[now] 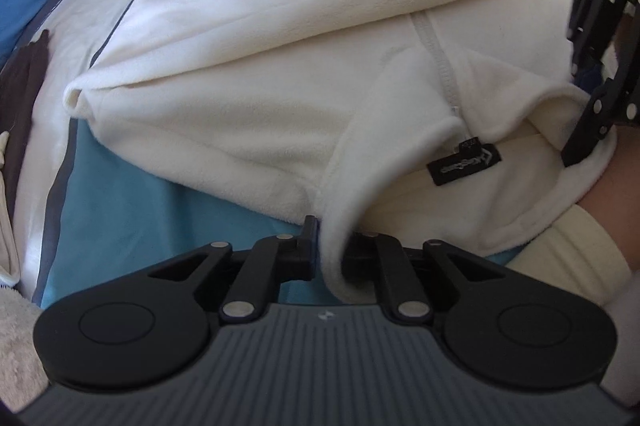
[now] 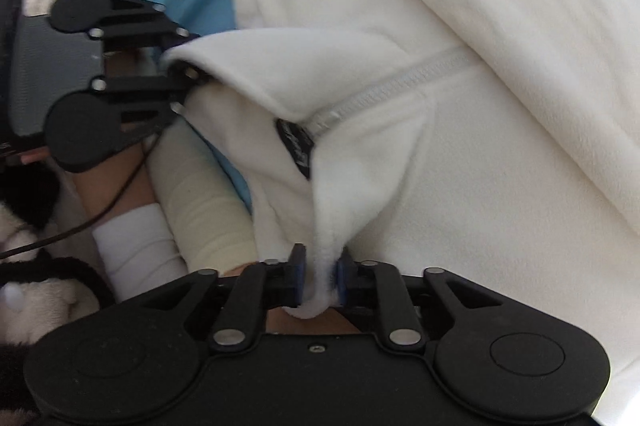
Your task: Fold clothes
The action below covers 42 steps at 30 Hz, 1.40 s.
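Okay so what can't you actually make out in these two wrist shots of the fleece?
- Black label wording: too small in the left wrist view, blurred in the right.
- Left claw: its right finger is hidden under the fleece collar.
- Fleece hem and far sleeve: cut off by both views' edges.
- Bed cover beneath: hidden by the fleece.

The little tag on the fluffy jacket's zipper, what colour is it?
Black, with pale lettering. The small fabric tag on the cream fleece jacket shows best in the left wrist view.
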Motion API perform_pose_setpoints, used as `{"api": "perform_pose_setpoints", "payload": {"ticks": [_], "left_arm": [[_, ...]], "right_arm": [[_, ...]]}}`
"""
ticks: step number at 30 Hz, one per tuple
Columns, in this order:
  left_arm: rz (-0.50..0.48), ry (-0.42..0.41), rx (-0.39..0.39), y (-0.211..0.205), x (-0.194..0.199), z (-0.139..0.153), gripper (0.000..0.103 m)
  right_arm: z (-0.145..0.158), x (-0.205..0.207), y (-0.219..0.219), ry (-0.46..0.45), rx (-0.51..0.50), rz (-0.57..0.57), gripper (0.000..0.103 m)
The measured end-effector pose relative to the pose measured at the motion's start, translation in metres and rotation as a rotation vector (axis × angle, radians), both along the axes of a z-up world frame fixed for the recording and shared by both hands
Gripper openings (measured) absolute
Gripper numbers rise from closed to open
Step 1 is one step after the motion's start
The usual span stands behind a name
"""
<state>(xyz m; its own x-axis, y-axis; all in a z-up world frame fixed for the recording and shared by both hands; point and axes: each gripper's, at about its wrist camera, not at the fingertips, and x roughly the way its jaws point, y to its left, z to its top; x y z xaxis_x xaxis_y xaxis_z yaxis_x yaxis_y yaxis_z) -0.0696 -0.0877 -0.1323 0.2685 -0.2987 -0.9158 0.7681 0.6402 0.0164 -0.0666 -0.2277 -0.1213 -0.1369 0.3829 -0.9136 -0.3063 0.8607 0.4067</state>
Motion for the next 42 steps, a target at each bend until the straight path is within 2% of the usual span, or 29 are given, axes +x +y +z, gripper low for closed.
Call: {"api": "perform_pose_setpoints", "payload": {"ticks": [1,3,5,7,9,12,14,18,21,23,25,28,30,33,35,37,38,39,41,42], "left_arm": [[-0.005,0.012,-0.02,0.002,0.002,0.005,0.022],[0.0,0.039,-0.123,0.013,0.008,0.026,0.044],[0.006,0.061,-0.229,0.025,0.017,0.051,0.05],[0.017,0.054,-0.283,0.032,0.03,0.07,0.055],[0.051,0.01,-0.297,0.033,0.05,0.082,0.064],[0.16,-0.107,-0.202,0.024,0.092,0.084,0.07],[0.222,-0.13,-0.166,0.02,0.13,0.078,0.07],[0.313,-0.118,-0.157,0.016,0.196,0.052,0.07],[0.341,-0.137,-0.226,0.01,0.232,0.036,0.07],[0.356,-0.104,-0.268,0.009,0.245,0.025,0.07],[0.349,-0.045,-0.273,0.006,0.252,0.011,0.07],[0.336,-0.029,-0.23,0.0,0.25,-0.003,0.07],[0.33,-0.032,-0.277,0.005,0.253,0.001,0.07],[0.334,-0.056,-0.408,0.011,0.275,0.021,0.07],[0.344,-0.066,-0.427,0.005,0.3,0.035,0.067],[0.313,-0.109,-0.38,-0.019,0.328,0.044,0.056],[0.277,-0.128,-0.352,-0.034,0.342,0.047,0.039],[0.241,-0.148,-0.325,-0.05,0.355,0.049,0.034],[0.221,-0.149,-0.283,-0.083,0.384,0.048,0.034],[0.229,-0.134,-0.282,-0.097,0.398,0.045,0.034]], "right_arm": [[0.009,-0.002,-0.008,-0.036,0.051,-0.046,0.035],[0.027,-0.006,-0.025,-0.107,0.153,-0.138,0.041],[0.049,-0.009,-0.047,-0.188,0.258,-0.222,0.042],[0.072,-0.013,-0.069,-0.272,0.363,-0.304,0.046],[0.088,-0.012,-0.092,-0.353,0.389,-0.384,0.052],[0.099,-0.008,-0.129,-0.433,0.337,-0.517,0.055],[0.104,-0.005,-0.153,-0.464,0.289,-0.599,0.055],[0.087,0.003,-0.194,-0.518,0.246,-0.761,0.055],[0.073,0.009,-0.225,-0.557,0.217,-0.882,0.055],[0.063,0.012,-0.246,-0.583,0.196,-0.963,0.055],[0.054,0.017,-0.262,-0.601,0.175,-1.026,0.055],[0.051,0.022,-0.273,-0.625,0.133,-1.053,0.055],[0.05,0.034,-0.276,-0.632,0.102,-1.084,0.055],[0.056,0.055,-0.283,-0.689,0.034,-1.116,0.055],[0.056,0.069,-0.298,-0.727,-0.012,-1.156,0.055],[0.049,0.084,-0.321,-0.718,-0.062,-1.226,0.056],[0.046,0.091,-0.332,-0.714,-0.087,-1.262,0.056],[0.039,0.102,-0.341,-0.658,-0.076,-1.288,0.056],[0.021,0.127,-0.356,-0.497,-0.017,-1.327,0.056],[0.015,0.141,-0.358,-0.452,-0.025,-1.306,0.055]]}}
